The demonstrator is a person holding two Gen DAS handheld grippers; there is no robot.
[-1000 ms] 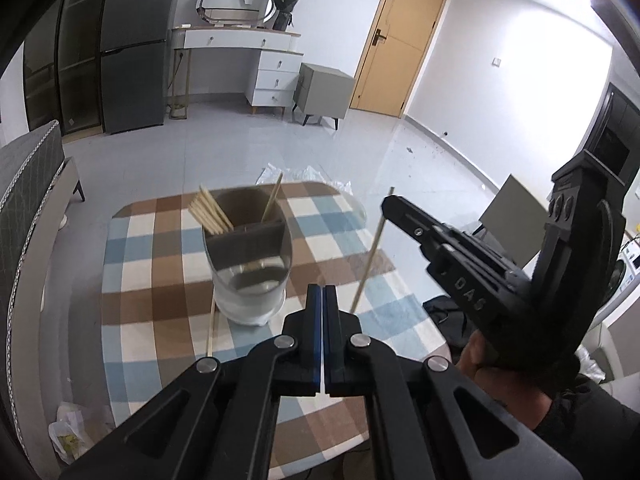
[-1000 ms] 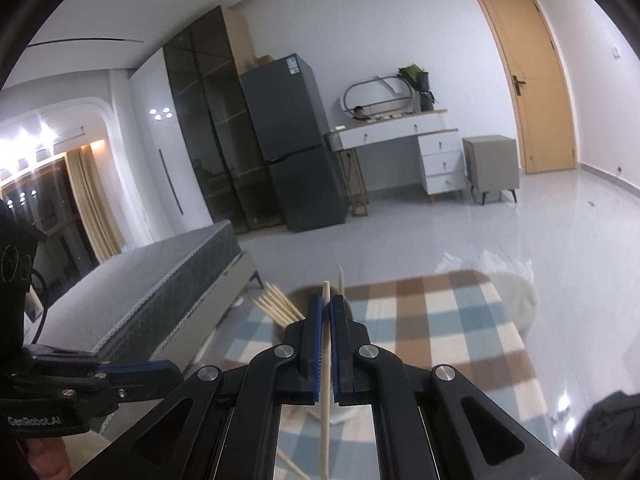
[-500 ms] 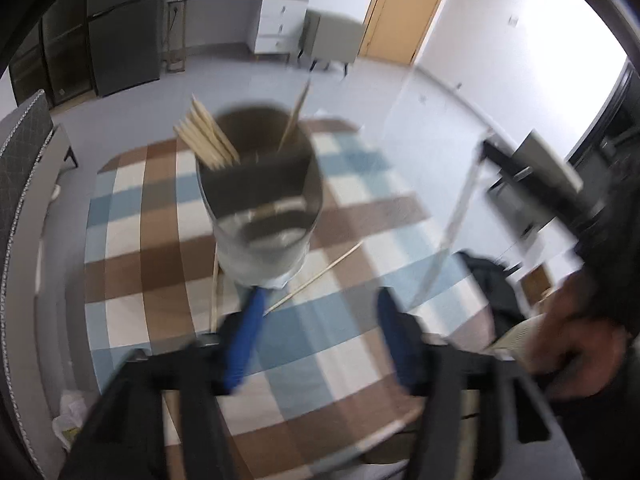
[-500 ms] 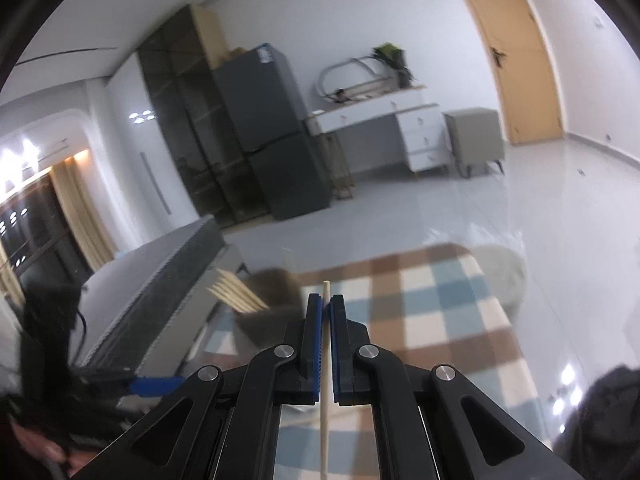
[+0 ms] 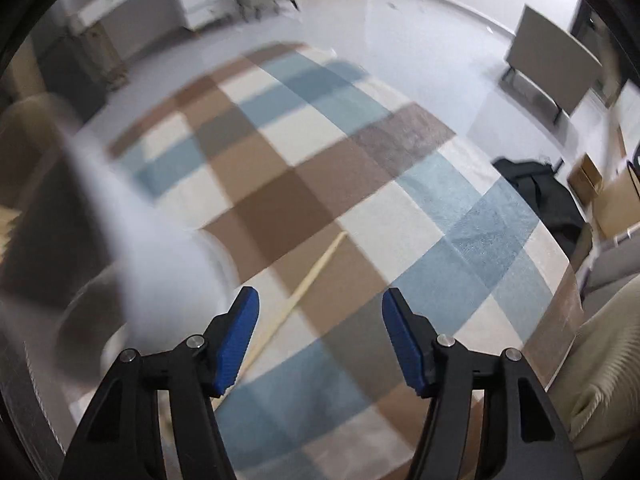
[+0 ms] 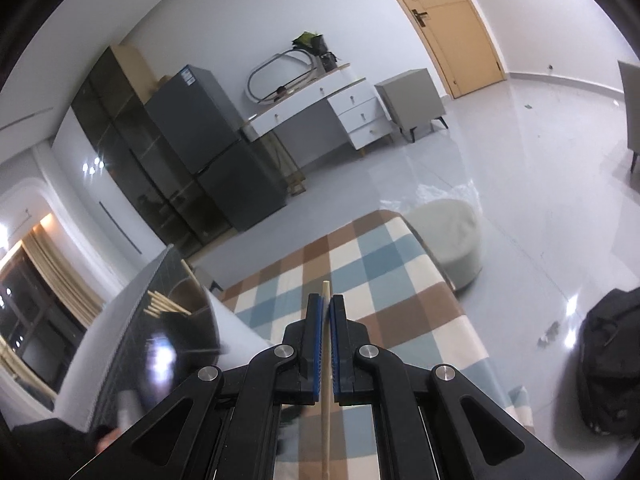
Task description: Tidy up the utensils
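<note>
The left tongs (image 5: 320, 304) stand wide apart with nothing between their blue pads (image 5: 236, 344), pointing steeply down at the checked tabletop (image 5: 460, 240). A single wooden chopstick (image 5: 308, 276) lies flat on the cloth just ahead of the left pad, running diagonally toward the near edge. A blurred white-and-dark holder (image 5: 132, 264) fills the left side of this view, close beside the tongs. The right tongs (image 6: 327, 312) are closed narrow on another chopstick (image 6: 326, 380), which runs along the gap and pokes out a little past the tips. In the right view the holder (image 6: 160, 344) sits at the left with several chopsticks (image 6: 164, 304) standing in it.
</note>
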